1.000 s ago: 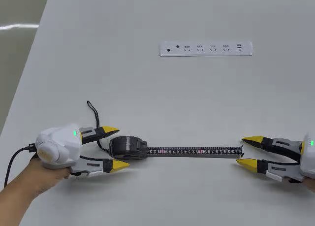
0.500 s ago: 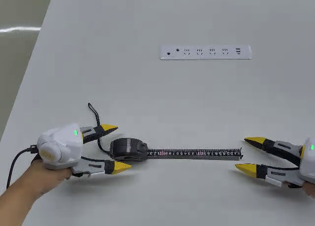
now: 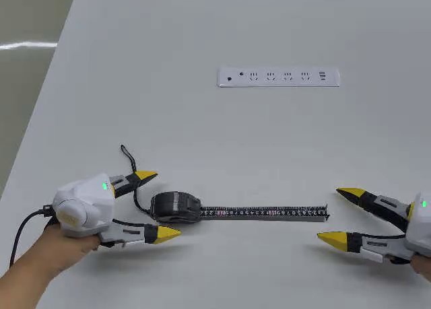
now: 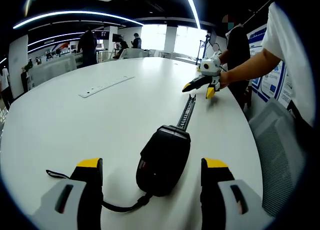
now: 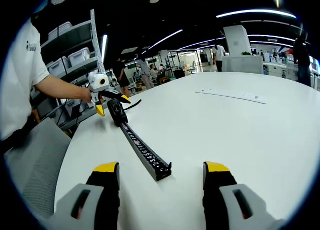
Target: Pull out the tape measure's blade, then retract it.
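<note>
Black and rubbery, the tape measure case [image 3: 175,207] lies on its side at 8 o'clock in the head view. Its blade [image 3: 266,213] is drawn out flat along the tabletop toward 3 o'clock, dark with fine printed markings. A thin black wrist strap [image 3: 129,162] loops away from the case toward 10 o'clock, and the small end hook [image 3: 326,211] turns up at the blade's far tip

Left gripper [image 3: 163,204], held at 8 o'clock, has its yellow-tipped jaws spread wide on either side of the case, with a gap on each side, grasping nothing. Right gripper [image 3: 330,214], at 4 o'clock, is just as widely spread and also empty; the end hook sits about level with its fingertips, between them and clear of both

Pale grey and matte, the table [image 3: 202,120] runs far out toward 12 o'clock. A white power strip [image 3: 278,77] lies flat on it at 1 o'clock, well apart from the tape. Greenish floor [image 3: 27,66] shows at 10 o'clock. In the left gripper view, long ceiling light strips [image 4: 75,13] curve overhead and people [image 4: 90,39] stand far off at 11 o'clock
</note>
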The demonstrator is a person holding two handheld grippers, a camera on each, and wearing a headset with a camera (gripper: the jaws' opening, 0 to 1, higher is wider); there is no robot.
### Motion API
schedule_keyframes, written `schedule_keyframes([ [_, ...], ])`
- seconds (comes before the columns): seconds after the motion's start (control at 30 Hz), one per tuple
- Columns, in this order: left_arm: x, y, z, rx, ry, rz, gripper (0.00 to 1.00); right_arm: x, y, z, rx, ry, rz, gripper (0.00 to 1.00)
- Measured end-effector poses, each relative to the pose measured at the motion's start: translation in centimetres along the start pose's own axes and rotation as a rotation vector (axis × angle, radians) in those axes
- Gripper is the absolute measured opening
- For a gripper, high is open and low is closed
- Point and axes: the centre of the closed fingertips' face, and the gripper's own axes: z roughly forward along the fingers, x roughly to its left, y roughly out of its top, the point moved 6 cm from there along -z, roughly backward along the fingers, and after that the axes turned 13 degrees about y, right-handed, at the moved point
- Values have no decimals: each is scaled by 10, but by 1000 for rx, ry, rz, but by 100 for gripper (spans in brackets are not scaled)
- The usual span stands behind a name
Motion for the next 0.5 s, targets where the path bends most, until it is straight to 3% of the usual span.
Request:
schedule_keyframes([
  [0.1, 1, 0, -1, -3, 9, -5, 80, 0, -1, -1, 8, -13, 24, 73],
  [0.5, -2, 7, -6, -13, 44, -11, 78, 7, 5, -4, -4, -39, 47, 71],
])
